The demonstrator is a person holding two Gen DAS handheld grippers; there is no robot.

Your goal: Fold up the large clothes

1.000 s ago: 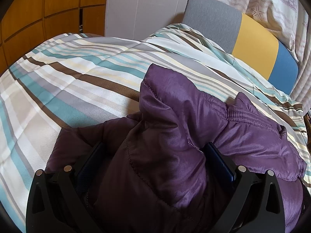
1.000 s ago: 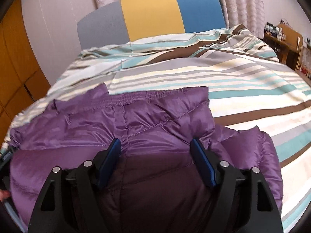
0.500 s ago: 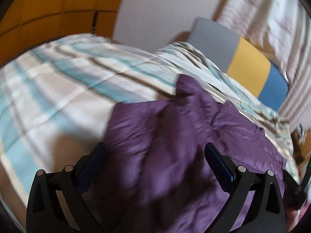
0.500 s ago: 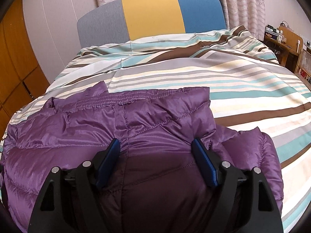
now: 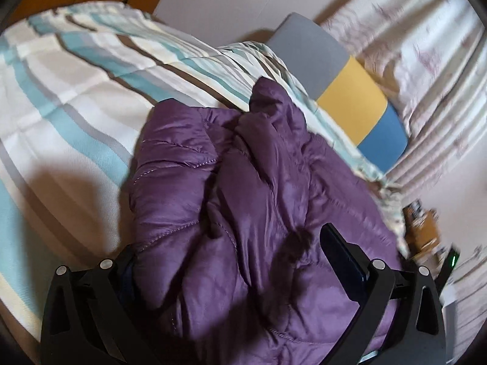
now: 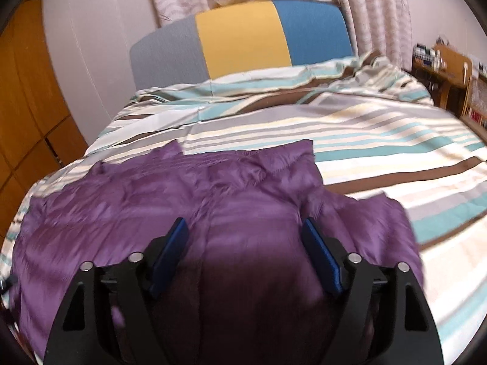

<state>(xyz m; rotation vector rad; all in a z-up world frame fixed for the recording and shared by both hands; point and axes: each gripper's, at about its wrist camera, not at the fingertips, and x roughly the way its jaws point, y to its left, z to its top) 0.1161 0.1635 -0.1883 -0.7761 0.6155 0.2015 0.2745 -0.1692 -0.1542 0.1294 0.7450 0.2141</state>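
Observation:
A purple puffer jacket (image 6: 158,200) lies spread on the striped bed cover (image 6: 380,140). My right gripper (image 6: 245,222) hangs just over the jacket's near part. Its jaws are wide and closing, with fabric lying under and between the blue pads (image 6: 322,255), which do not press on it. In the left wrist view the jacket (image 5: 243,167) is bunched in thick folds. My left gripper (image 5: 228,243) stands wide around a puffy fold. The right pad (image 5: 344,261) shows its bare inner face, and the left pad is hidden under fabric.
A grey, yellow and blue headboard (image 6: 243,39) stands at the bed's far end, with curtains (image 6: 365,9) behind it. Orange wooden cabinets (image 6: 27,97) line the left wall. A wooden shelf unit (image 6: 447,73) with small items stands at the right of the bed.
The left wrist view has swung and rolled to the right. The jacket fold that stood raised between the left jaws now lies lower across the jacket. The right gripper has drawn back slightly.

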